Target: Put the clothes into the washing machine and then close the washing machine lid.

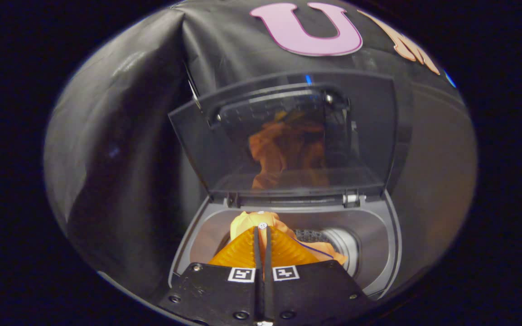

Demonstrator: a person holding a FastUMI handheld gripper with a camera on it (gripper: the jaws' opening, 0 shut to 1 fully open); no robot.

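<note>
Two fingers of the claw (263, 228) pinch orange clothes (247, 220) over the washing machine (381, 253) tub, below its raised lid (369, 136).

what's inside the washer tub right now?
Orange garment over the washing machine tub, pinched by the gripper; lid up. A drum part shows beside it. Tub bottom hidden by cloth and fingers.
</note>
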